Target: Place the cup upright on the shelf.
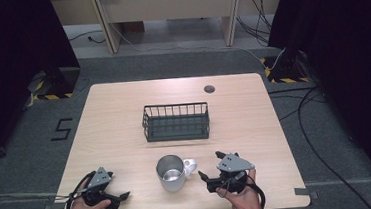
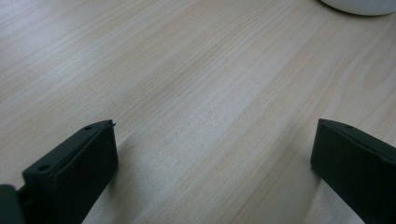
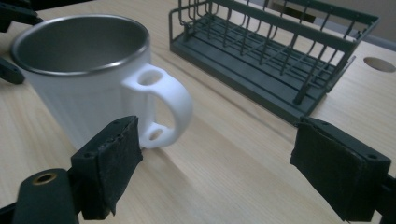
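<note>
A white mug [image 1: 171,173] with a metal inside stands upright near the table's front edge, its handle [image 1: 191,165] pointing right. In the right gripper view the mug [image 3: 84,88] is close ahead to the left, and its handle [image 3: 173,98] sits just beyond the left jaw. My right gripper [image 1: 210,165] is open just right of the mug, holding nothing, jaws wide apart [image 3: 219,144]. My left gripper [image 1: 120,187] rests open at the front left, a short way from the mug, with bare wood between its jaws [image 2: 215,140]. The mug's base [image 2: 359,5] shows at that view's top right.
A dark wire dish rack [image 1: 176,121] stands empty at the table's middle, behind the mug; it is also ahead in the right gripper view [image 3: 271,51]. A round cable hole [image 1: 209,88] lies near the far edge. Cables trail on the floor to the right.
</note>
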### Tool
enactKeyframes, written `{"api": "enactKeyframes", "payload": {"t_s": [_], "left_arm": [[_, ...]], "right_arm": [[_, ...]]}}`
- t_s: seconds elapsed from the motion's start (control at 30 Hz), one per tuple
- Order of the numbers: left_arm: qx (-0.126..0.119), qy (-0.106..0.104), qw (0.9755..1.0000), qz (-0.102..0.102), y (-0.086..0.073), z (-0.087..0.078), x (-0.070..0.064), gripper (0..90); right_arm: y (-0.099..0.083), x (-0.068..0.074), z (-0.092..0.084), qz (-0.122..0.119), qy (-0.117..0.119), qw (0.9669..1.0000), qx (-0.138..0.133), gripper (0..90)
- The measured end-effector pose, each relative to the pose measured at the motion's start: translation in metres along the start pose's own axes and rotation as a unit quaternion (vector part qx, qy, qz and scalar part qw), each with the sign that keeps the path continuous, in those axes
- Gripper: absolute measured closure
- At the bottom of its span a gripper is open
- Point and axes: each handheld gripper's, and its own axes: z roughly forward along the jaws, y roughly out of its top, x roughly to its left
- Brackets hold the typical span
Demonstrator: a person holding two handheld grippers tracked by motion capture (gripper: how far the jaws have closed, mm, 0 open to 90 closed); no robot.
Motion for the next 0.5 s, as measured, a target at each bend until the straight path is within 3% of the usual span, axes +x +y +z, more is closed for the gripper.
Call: {"api": "enactKeyframes", "payload": {"t_s": [0.5], "left_arm": [[0.0,0.0,1.0,0.0,0.0,0.0,0.0,0.0]], "right_arm": [[0.02,0.02,-0.002,-0.016,0.056,0.9971,-0.049,15.2]]}}
